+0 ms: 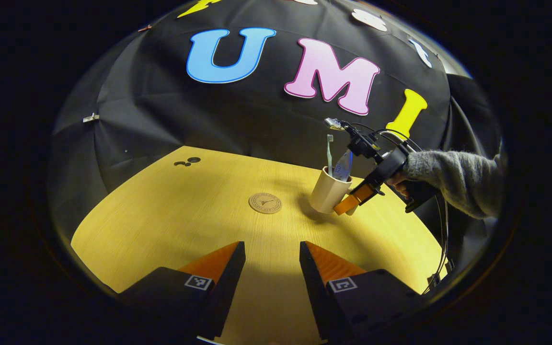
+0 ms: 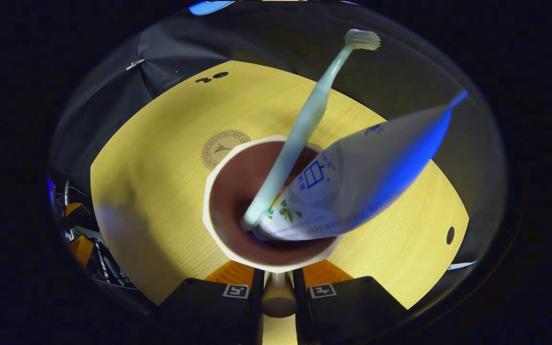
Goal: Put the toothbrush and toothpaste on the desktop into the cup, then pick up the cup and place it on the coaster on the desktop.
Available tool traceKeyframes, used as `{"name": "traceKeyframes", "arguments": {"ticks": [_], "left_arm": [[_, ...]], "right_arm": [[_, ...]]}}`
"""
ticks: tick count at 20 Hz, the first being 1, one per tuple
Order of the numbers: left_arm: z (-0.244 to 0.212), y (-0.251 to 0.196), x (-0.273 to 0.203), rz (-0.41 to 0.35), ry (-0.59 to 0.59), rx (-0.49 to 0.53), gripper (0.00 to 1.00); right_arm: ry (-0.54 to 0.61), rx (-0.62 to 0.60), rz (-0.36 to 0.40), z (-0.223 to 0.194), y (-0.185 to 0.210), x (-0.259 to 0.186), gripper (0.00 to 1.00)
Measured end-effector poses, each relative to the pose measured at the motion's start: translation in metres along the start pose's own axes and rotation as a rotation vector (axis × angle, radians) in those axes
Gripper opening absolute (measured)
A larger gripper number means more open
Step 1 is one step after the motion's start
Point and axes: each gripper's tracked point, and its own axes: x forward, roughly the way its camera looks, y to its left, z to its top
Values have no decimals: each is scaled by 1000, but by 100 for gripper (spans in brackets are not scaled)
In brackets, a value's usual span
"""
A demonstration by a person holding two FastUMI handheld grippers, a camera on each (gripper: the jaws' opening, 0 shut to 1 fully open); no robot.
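Observation:
A cream cup [image 1: 328, 191] stands right of centre on the yellow wooden desktop [image 1: 170, 215], leaning a little. Inside it are a pale green toothbrush [image 1: 329, 151], bristles up, and a white-and-blue toothpaste tube [image 1: 343, 166]. My right gripper [image 1: 348, 203], held by a hand in a grey sleeve, is shut on the cup's handle [image 2: 278, 294]. In the right gripper view, the cup [image 2: 218, 201], toothbrush [image 2: 300, 129] and tube [image 2: 367, 177] sit just above my right gripper [image 2: 278, 280]. A round tan coaster [image 1: 265, 203] lies left of the cup. My left gripper [image 1: 272, 247] hovers open over the near desktop.
The coaster [image 2: 223, 147] lies just beyond the cup in the right gripper view. Small dark holes [image 1: 189, 161] mark the far left of the desktop, another hole [image 2: 450, 235] its right side. Black cloth walls the back. Cables [image 1: 441, 225] hang at the right edge.

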Motion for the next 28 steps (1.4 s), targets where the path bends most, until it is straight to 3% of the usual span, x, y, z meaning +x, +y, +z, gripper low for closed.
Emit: {"name": "traceKeyframes", "arguments": {"ticks": [7, 8, 10, 14, 17, 18, 19, 28], "left_arm": [[4, 46, -7, -1, 13, -11, 73], [5, 54, -8, 5, 15, -13, 73], [5, 72, -8, 23, 17, -22, 73], [5, 97, -9, 51, 28, -38, 73], [2, 107, -9, 61, 38, -48, 73], [1, 109, -8, 61, 41, -50, 74], [2, 110, -7, 61, 43, -53, 74], [3, 113, 0, 52, 53, -52, 73]], "right_arm": [[-16, -7, 10, 54, 43, 23, 30], [-14, -10, 12, 60, 47, 28, 25], [-9, -13, 19, 72, 60, 42, 30], [8, -25, 33, 88, 77, 67, 30], [18, -29, 26, 91, 82, 77, 30], [23, -29, 24, 91, 81, 79, 25], [31, -30, 20, 91, 81, 83, 30], [45, -28, 19, 93, 86, 91, 32]]}}
